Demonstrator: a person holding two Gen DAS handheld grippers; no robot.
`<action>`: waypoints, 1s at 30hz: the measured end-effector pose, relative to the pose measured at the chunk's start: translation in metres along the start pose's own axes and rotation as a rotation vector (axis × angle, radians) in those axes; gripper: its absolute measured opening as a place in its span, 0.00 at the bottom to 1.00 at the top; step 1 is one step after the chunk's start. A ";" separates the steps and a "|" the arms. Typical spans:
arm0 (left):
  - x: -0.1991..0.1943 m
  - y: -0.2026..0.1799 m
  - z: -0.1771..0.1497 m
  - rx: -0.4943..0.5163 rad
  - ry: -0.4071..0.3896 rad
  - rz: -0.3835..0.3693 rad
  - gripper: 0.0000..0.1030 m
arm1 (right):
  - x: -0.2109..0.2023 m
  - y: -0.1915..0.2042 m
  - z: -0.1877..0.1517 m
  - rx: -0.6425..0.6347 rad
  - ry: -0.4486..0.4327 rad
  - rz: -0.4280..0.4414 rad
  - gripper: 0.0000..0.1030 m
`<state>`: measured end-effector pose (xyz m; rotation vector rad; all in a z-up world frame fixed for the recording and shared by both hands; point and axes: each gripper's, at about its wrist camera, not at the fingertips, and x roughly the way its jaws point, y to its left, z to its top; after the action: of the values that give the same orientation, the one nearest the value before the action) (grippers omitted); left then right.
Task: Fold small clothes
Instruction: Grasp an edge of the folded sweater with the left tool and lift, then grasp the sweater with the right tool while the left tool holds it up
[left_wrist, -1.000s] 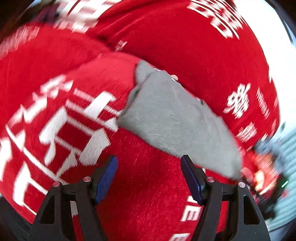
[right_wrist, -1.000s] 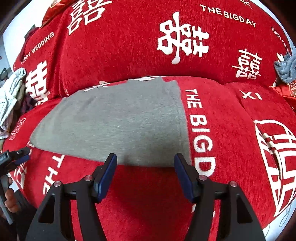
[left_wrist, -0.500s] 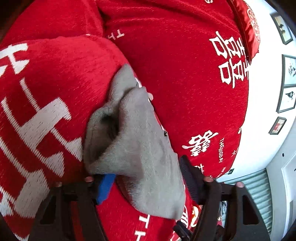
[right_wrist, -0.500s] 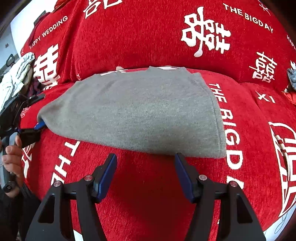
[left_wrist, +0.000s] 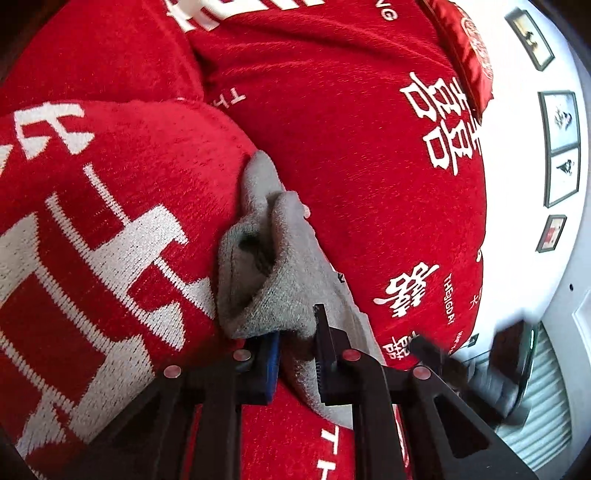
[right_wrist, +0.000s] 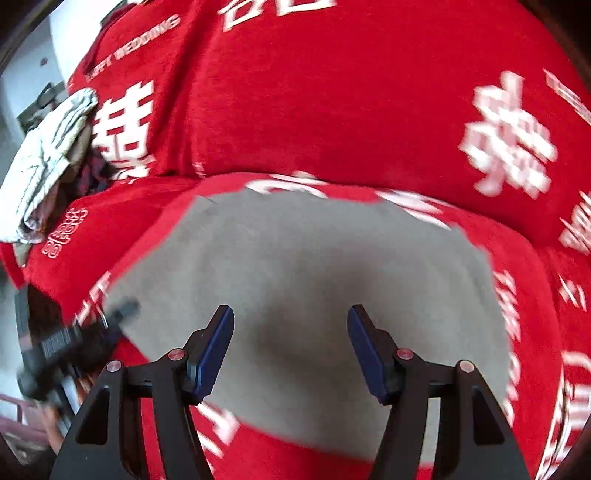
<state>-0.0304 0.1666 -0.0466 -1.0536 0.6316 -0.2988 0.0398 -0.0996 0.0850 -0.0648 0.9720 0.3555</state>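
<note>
On a red sofa, the left hand-held gripper, jaws just closing, pinches a grey garment's corner; the right hand-held gripper hovers agape above.

The left gripper had just been closing, and its jaws stood narrow, pinching a bunched gray cloth edge between the pads. It pointed slightly downward. The right gripper hung with its jaws wide apart and nothing between them, angled steeply down above the flat of the cloth; blur made it hard to tell whether its fingertips touched.
</note>
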 end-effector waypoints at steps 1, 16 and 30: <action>-0.001 0.000 0.000 0.009 -0.004 0.000 0.17 | 0.012 0.011 0.013 -0.016 0.018 0.015 0.68; -0.005 0.004 0.000 0.022 0.027 -0.011 0.18 | 0.208 0.139 0.109 -0.021 0.364 -0.023 0.89; -0.014 0.004 -0.005 0.019 0.012 0.035 0.18 | 0.167 0.096 0.111 0.059 0.210 0.103 0.18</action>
<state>-0.0446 0.1718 -0.0472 -1.0223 0.6561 -0.2801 0.1819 0.0584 0.0215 0.0023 1.1959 0.4203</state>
